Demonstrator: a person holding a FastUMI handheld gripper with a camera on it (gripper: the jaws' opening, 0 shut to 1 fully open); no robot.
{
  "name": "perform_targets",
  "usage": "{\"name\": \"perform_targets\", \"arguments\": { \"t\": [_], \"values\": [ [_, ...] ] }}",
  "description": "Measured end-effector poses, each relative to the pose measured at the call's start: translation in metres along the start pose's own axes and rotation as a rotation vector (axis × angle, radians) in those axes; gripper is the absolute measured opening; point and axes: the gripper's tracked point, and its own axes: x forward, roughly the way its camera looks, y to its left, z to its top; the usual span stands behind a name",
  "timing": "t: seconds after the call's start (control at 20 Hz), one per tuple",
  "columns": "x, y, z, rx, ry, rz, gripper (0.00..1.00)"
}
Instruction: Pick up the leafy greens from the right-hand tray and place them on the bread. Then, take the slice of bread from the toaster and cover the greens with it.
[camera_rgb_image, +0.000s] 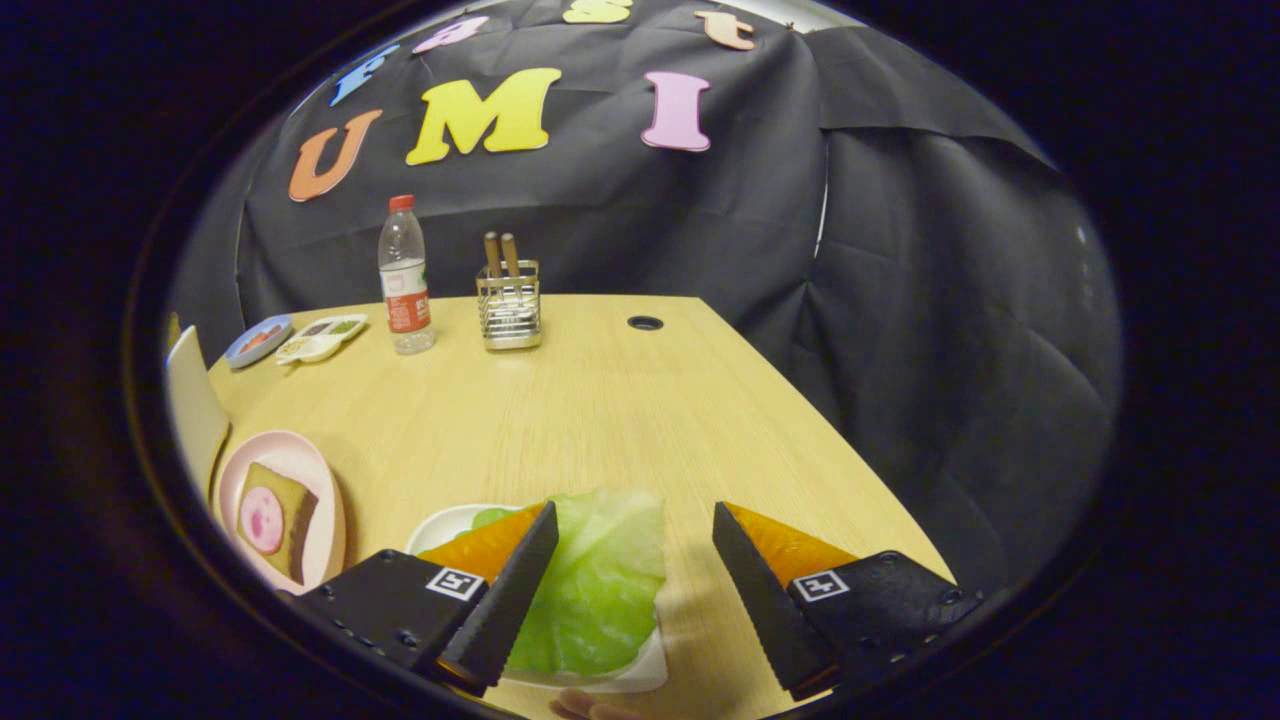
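Gripper (635, 560) at bottom centre, fingers wide apart, nothing held; greens (595, 580) lie on a white tray (640, 672) between them, nearer the left finger. Shift right and drop so both fingers straddle the leaf before closing. Table (600, 420) is open ahead, its right edge close; bread (275, 520) on plate (325, 480) lower left.

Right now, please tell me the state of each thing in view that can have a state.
tool: open, fingers spread, nothing held, over the leafy greens.
leafy greens: lying flat in the white tray, not yet picked up.
bread: on the pink plate, a round pink slice on top, no greens on it.
water bottle: upright, cap on.
utensil holder: upright, two wooden handles standing in it.
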Motion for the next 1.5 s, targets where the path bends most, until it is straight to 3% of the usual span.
{"name": "perform_targets", "arguments": {
  "t": [0.2, 0.35, 0.6, 0.65, 1.15, 1.5],
  "values": [
    [0.009, 0.002, -0.013, -0.039, 0.061, -0.018, 0.89],
    [0.01, 0.007, -0.012, -0.045, 0.063, -0.014, 0.69],
    [0.007, 0.003, -0.006, -0.103, 0.04, -0.07, 0.22],
    [0.006, 0.0, -0.005, -0.097, 0.04, -0.084, 0.06],
    [-0.064, 0.017, 0.055, -0.111, -0.129, -0.05, 0.0],
    [-0.129, 0.093, 0.088, -0.188, -0.248, 0.057, 0.0]
  ]
}}
